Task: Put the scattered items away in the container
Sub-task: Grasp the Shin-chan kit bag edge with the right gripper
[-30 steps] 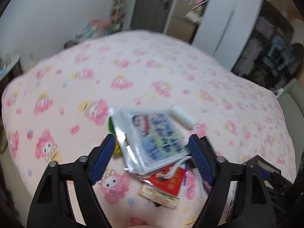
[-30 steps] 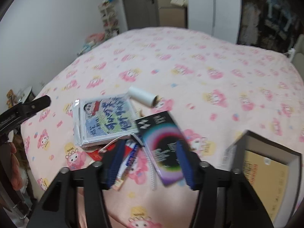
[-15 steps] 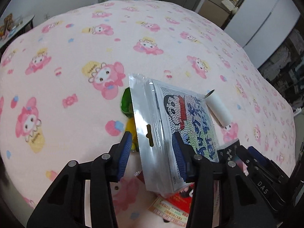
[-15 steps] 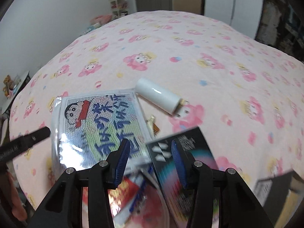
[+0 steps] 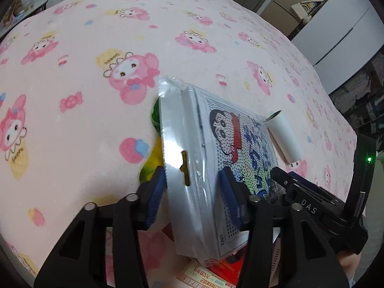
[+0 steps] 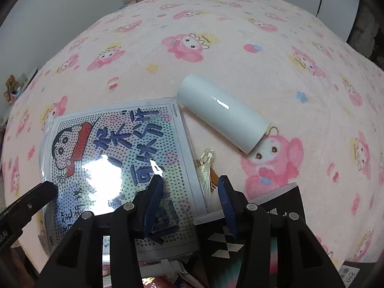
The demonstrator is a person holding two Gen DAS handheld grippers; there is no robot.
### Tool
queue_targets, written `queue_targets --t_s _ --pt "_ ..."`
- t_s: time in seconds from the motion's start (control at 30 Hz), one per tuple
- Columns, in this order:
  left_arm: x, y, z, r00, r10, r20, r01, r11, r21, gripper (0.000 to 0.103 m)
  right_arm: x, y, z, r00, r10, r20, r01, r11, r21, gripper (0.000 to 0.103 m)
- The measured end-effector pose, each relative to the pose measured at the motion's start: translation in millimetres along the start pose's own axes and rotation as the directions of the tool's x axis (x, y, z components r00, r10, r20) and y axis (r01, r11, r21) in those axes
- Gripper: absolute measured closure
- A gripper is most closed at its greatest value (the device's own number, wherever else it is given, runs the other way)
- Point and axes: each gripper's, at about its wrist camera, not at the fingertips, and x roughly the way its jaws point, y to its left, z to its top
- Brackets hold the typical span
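Left gripper: jaws opening, straddling the header edge of the plastic-wrapped cartoon craft kit; no grip visible.
Right gripper: jaws opening, poised over the kit's right edge and a pale tassel; nothing visibly clamped.
Setting: the kit lies on a pink cartoon bedspread, atop other clutter; the container is not in view.
Risk: the glossy sleeve may slip from the pads, or a lift could drag the items beneath it.
Count: one kit, one white roll just beside it, one black notebook, one red packet, one green-yellow object half hidden.
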Motion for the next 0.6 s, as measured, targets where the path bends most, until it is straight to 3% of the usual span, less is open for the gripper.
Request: queue_targets --t_s 0.07,0.17,0.23,0.27,0.33,0.4,0.6 --pt "-1.1 2.3 0.8 1.0 -0.006 0.006 0.006 1.0 -0.01 0.049 0.5 -4.9 1.2 1.0 0.024 -0.015 -0.023 1.0 0.018 0.058" --pt "0.6 2.1 0.4 1.0 -0.018 -0.004 0.018 1.0 -0.006 0.05 1.7 -9.2 -0.1 0.999 0.017 -0.031 -0.016 0.999 0.034 0.045" --pt "1.6 2.5 0.3 0.999 -0.04 -0.009 0.04 0.999 -0.008 0.057 4.0 -11.5 -2.2 0.999 0.034 -0.037 -0.032 0.998 0.051 0.043" --pt "1.5 2.5 0.2 0.999 -0.042 -0.007 0.042 0.999 -0.007 0.063 5.2 -12.6 -3.3 0.997 0.061 -0.042 -0.058 0.996 0.061 0.043" --pt "0.5 2.2 0.1 0.999 -0.032 0.003 0.032 0.999 -0.003 0.066 8.0 -10.2 -5.8 0.975 0.208 -0.082 -0.202 0.976 0.077 0.04" --pt "-0.5 2.7 0.1 1.0 -0.023 0.012 0.023 1.0 -0.003 0.073 5.8 -2.4 -9.5 0.97 0.225 -0.095 -0.221 0.974 0.057 0.04" --pt "-10.5 17.4 4.0 0.997 0.026 0.067 -0.022 0.999 -0.05 0.072 -13.0 22.0 -27.8 0.95 0.291 -0.117 -0.292 0.956 0.007 0.048"
